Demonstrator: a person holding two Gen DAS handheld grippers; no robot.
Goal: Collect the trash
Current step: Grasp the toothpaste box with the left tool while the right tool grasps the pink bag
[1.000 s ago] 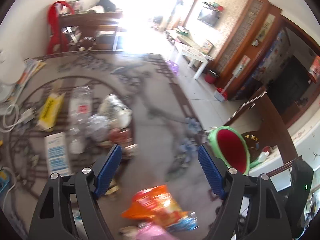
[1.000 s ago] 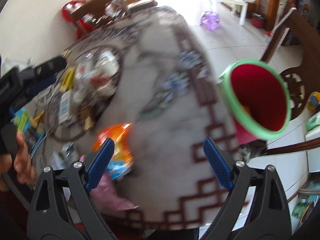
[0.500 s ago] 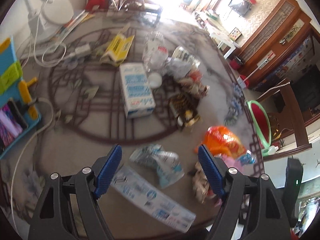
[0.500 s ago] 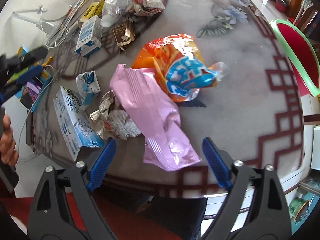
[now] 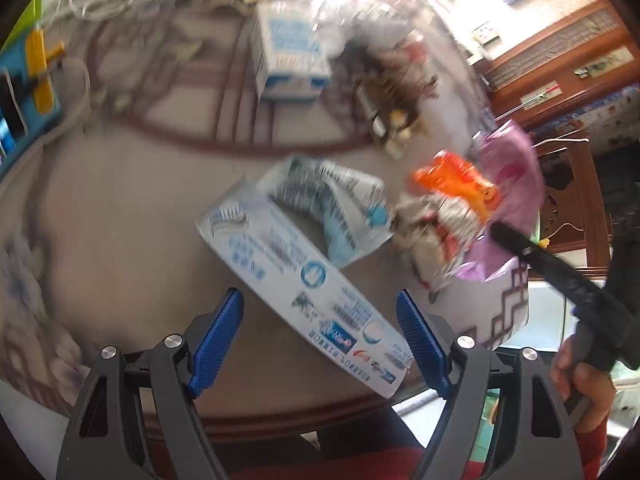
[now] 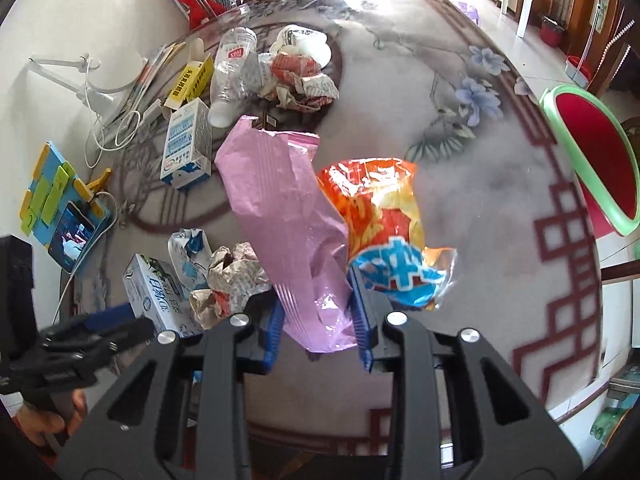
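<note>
My right gripper (image 6: pixel 318 320) is closing, and its blue pads pinch the near end of a pink foil bag (image 6: pixel 280 208), which stands up off the table. An orange snack bag (image 6: pixel 380 216) leans against the pink bag on the right. My left gripper (image 5: pixel 320 332) is open just above a long white-and-blue toothpaste box (image 5: pixel 288 276) lying slantwise between its fingers, the pads clear of it. A crumpled blue-white wrapper (image 5: pixel 332 208) lies just beyond the box. The green-rimmed red bin (image 6: pixel 549 106) stands beside the table at the right.
Crumpled paper (image 6: pixel 232 276) lies between the box and the pink bag. Farther back are a milk carton (image 6: pixel 186 144), a clear bottle (image 6: pixel 232 68) and more wrappers. A phone on a blue stand (image 6: pixel 68 236) sits at the left, with cables. The table's near edge is right below both grippers.
Both grippers came down toward the table's near edge. The right jaws narrowed from wide apart onto the pink bag's end, which now stands up. The left gripper sank over the toothpaste box.
</note>
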